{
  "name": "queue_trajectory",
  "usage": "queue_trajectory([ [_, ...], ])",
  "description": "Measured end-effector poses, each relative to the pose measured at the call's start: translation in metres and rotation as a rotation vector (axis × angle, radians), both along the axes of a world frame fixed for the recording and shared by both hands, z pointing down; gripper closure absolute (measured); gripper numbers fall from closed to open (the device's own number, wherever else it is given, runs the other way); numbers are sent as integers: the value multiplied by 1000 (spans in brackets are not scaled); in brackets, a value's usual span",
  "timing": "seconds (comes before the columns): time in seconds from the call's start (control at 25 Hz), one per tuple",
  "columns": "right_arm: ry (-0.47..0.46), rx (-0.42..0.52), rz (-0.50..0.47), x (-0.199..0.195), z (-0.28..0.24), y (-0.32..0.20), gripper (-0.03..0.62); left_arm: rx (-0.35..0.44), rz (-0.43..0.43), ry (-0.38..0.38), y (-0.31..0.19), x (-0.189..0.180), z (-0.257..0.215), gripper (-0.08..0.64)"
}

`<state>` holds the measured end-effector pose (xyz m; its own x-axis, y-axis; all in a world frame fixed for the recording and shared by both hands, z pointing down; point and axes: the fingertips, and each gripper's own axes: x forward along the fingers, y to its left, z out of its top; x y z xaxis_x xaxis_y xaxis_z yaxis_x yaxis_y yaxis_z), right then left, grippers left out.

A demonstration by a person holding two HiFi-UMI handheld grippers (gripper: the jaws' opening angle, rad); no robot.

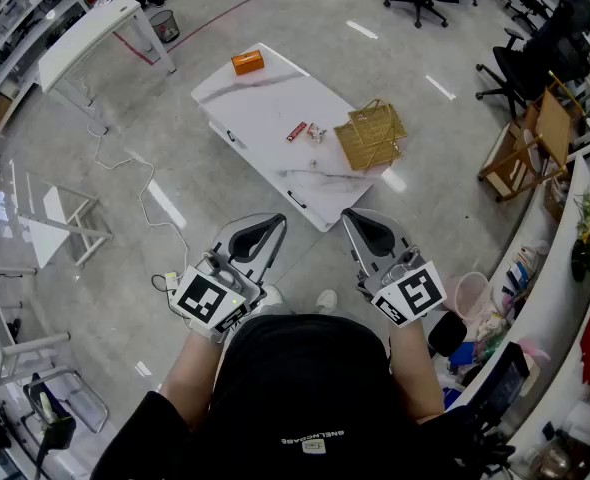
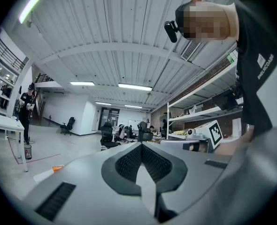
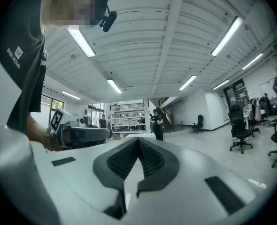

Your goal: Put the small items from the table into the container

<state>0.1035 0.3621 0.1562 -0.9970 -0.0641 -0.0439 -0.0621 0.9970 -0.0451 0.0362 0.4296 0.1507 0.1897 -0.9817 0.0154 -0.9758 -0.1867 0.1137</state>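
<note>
Your left claw (image 1: 263, 233) and right claw (image 1: 360, 226) are both clenched with nothing between the jaws. You hold them level, side by side, close in front of your body. The small items lie well ahead of both claws on the white marble-patterned tabletop (image 1: 260, 103). A small flat red packet (image 1: 296, 131) and a small pale piece (image 1: 316, 133) lie just beside each other near its middle. An orange box (image 1: 247, 62) sits at its far end. The straw-coloured woven container (image 1: 370, 135) rests at the tabletop's right edge, just beside the two small pieces. A stretch of glossy grey floor (image 1: 175, 183) lies between your claws and the tabletop's near corner. A white cable (image 1: 145, 183) trails to your left, and a wooden folding chair (image 1: 523, 148) stands well off to your right.
</note>
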Motion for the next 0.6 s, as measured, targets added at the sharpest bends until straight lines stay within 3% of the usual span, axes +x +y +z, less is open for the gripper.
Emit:
queue_trajectory([
  [0.12, 6, 6, -13, -5, 2, 3, 592, 29, -17, 5, -1, -6, 3, 555],
  [0.6, 21, 16, -41, -17, 7, 15, 592, -20, -39, 33, 3, -21, 15, 555],
])
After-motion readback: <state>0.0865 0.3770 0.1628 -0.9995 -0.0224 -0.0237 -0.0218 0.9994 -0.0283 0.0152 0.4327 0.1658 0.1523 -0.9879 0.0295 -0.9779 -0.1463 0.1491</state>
